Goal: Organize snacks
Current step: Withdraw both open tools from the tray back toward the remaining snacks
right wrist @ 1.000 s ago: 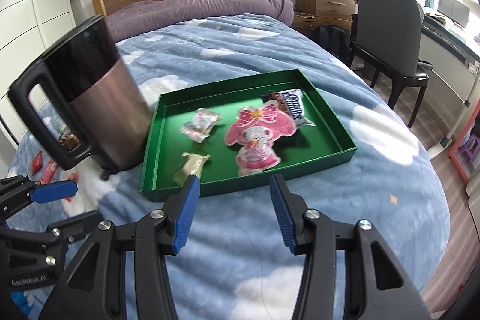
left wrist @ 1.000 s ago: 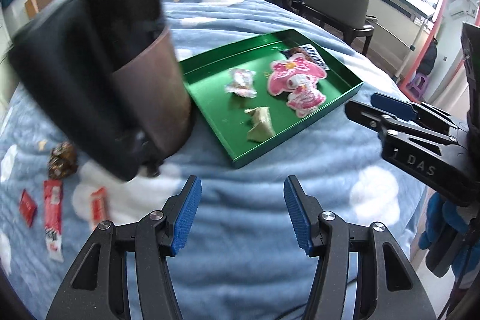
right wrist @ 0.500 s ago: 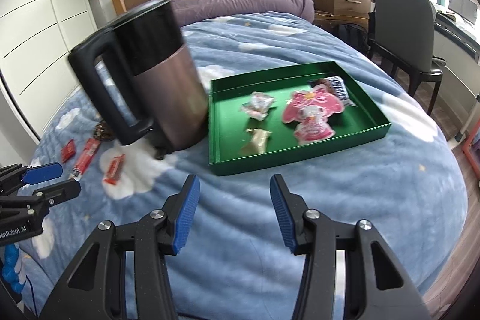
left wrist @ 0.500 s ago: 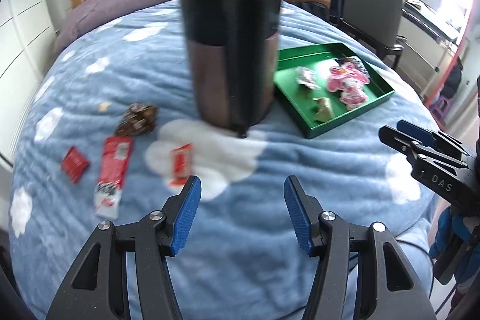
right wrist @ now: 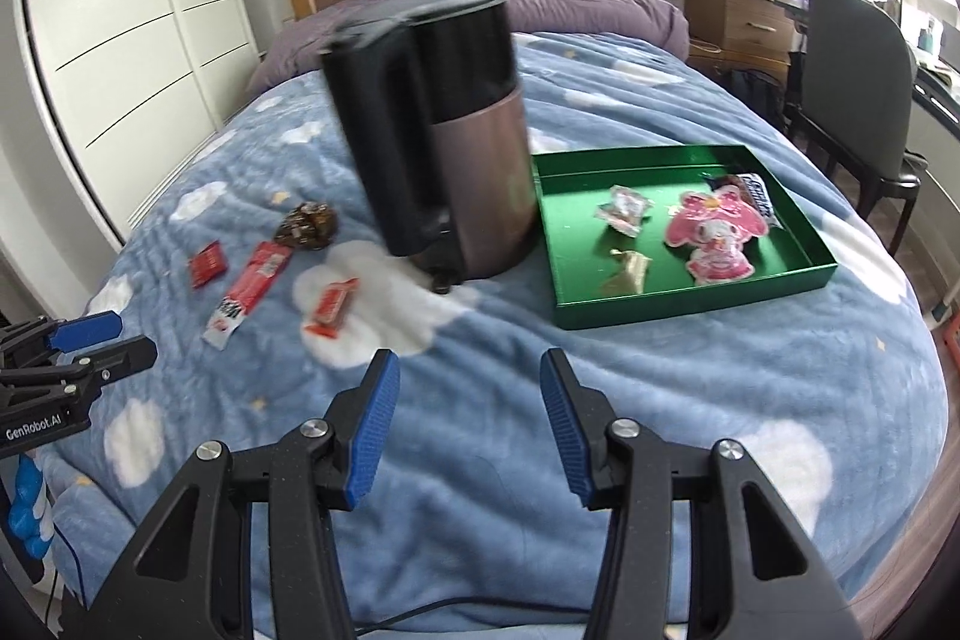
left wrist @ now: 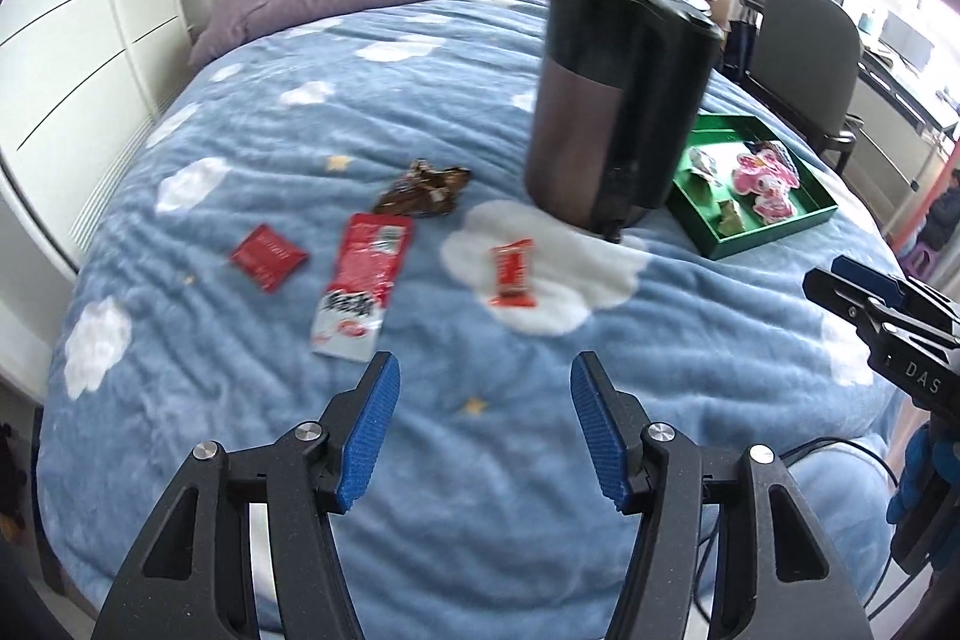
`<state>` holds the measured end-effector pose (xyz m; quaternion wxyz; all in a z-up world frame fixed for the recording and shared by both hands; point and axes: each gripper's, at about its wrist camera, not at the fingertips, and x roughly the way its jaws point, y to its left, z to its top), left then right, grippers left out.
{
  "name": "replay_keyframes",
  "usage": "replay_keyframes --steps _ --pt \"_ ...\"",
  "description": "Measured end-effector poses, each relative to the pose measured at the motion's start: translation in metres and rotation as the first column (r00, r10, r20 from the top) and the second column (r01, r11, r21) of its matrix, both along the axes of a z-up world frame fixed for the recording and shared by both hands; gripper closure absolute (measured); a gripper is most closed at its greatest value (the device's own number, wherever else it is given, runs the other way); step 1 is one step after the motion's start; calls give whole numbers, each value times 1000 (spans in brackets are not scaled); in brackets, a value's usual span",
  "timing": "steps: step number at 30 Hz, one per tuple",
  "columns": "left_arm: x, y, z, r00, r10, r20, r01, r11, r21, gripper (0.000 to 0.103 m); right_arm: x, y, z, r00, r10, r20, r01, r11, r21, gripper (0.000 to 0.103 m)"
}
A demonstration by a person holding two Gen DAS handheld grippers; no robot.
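Green tray [right wrist: 690,310]: right of your kettle [right wrist: 444,148] on the blanket [left wrist: 540,460], with four snacks inside.
Loose snacks: red bar [left wrist: 513,274], long red packet [left wrist: 360,298], red square [left wrist: 269,257] and brown wrapper [left wrist: 423,189], left of the kettle.
Left gripper [left wrist: 480,430]: your jaws have just opened slightly, empty, above bare blanket.
Right gripper [right wrist: 465,430]: jaws apart, empty.
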<state>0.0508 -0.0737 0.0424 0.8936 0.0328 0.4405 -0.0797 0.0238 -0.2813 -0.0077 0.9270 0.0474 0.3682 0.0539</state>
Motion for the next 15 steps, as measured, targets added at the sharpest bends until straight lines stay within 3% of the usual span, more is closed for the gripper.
replay_keyframes --steps 15 --pt "-36 62 6 995 92 33 -91 996 -22 48 -28 66 11 994 108 -4 -108 993 -41 54"
